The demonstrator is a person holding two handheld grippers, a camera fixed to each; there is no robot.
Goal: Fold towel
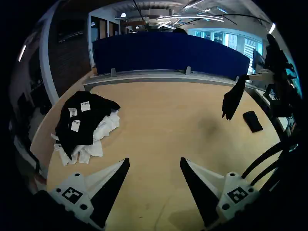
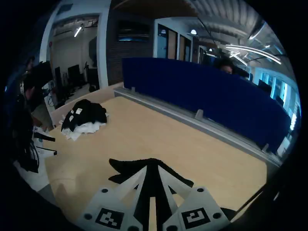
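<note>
Left white-and-black two-finger gripper [image 1: 154,158]: fingers spread wide, held level above the near edge of the light wooden desk [image 1: 165,115]. Right white-and-black two-finger gripper [image 2: 153,164]: fingers drawn together, tips pinching a black cloth towel [image 2: 123,166], aimed toward the desk's far edge.

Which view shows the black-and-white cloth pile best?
Left gripper view: the cloth pile is large there, with white tags and white layers under black plainly visible. The right gripper view shows it small and far off.

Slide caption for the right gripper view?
Right gripper shut on a black towel over the wooden table, cloth pile beyond.
</note>
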